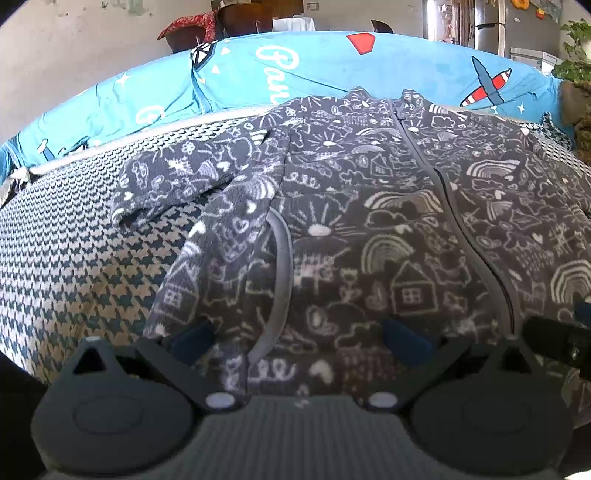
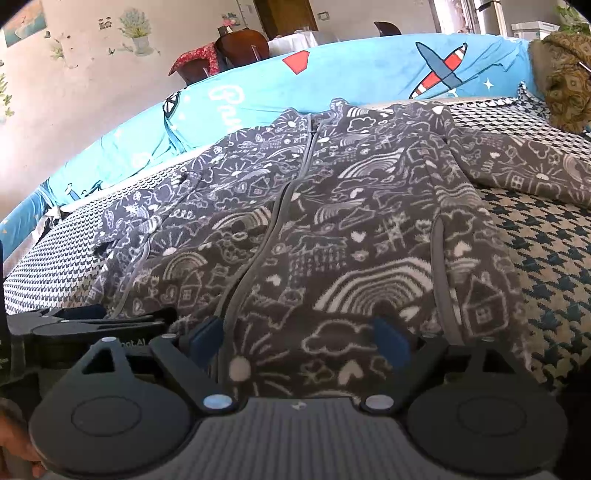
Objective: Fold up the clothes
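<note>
A dark grey fleece jacket (image 1: 369,203) (image 2: 332,221) with white doodle print lies front up on the bed, zipper closed and collar at the far side. Its left sleeve (image 1: 177,177) bends outward; the right sleeve (image 2: 524,166) stretches to the right. My left gripper (image 1: 299,341) is open at the near hem on the left half, by the pocket trim, with fabric lying between its blue pads (image 1: 192,339). At the hem right of the zipper, my right gripper (image 2: 299,338) is open too. Each gripper shows at the edge of the other's view: right gripper (image 1: 554,343), left gripper (image 2: 92,325).
A houndstooth cover (image 1: 74,240) (image 2: 546,258) spreads under the jacket. A blue airplane-print sheet (image 1: 332,70) (image 2: 369,70) rises behind the collar. A brown patterned cloth (image 2: 565,81) sits at the far right. Chairs, one with a red cloth (image 1: 192,29), stand beyond the bed.
</note>
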`<state>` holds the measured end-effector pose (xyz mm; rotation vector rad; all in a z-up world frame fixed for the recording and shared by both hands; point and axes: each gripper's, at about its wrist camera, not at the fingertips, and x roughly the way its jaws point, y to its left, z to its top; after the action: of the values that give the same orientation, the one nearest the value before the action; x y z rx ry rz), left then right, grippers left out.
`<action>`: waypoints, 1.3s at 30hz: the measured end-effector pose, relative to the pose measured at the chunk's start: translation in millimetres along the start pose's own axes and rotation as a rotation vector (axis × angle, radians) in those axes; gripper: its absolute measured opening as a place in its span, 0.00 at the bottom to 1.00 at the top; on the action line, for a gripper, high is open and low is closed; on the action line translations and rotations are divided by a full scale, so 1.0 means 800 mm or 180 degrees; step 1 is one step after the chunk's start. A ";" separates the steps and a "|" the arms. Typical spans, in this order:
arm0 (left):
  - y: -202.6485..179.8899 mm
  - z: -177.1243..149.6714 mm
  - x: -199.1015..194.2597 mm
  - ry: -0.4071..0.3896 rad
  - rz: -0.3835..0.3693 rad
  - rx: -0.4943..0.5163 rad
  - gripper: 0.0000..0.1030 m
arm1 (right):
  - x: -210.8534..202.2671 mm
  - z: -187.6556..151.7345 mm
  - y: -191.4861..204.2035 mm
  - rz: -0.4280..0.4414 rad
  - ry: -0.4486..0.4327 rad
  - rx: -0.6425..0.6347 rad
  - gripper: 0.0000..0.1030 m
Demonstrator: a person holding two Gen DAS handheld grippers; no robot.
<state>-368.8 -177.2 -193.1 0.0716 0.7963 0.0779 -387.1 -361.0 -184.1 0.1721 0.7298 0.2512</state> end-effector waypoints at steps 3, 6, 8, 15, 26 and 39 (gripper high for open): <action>-0.005 0.004 -0.003 -0.0032 0.0055 0.0097 1.00 | 0.000 0.000 0.001 -0.0005 0.0002 -0.0018 0.87; -0.004 0.011 -0.007 -0.0054 -0.0001 0.0078 1.00 | -0.001 0.001 0.000 0.0013 -0.0006 0.0033 0.87; -0.001 0.016 -0.010 -0.0081 -0.0056 0.0022 1.00 | -0.003 0.002 -0.003 0.0043 -0.0016 0.0109 0.87; 0.018 0.038 -0.015 -0.0156 0.0017 -0.0124 0.93 | -0.010 0.007 -0.005 0.0060 -0.0054 0.0138 0.87; 0.109 0.077 0.026 0.0009 0.0226 -0.0865 0.85 | -0.008 0.006 -0.004 0.0018 -0.0040 0.0103 0.87; 0.211 0.131 0.099 0.0173 0.0261 -0.1771 0.92 | 0.004 -0.003 0.017 -0.0198 0.0018 -0.0304 0.91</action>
<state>-245.4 -5.4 -160.6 -0.4261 0.8018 0.3768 -388.6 -347.3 -184.3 0.0581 0.7259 0.2269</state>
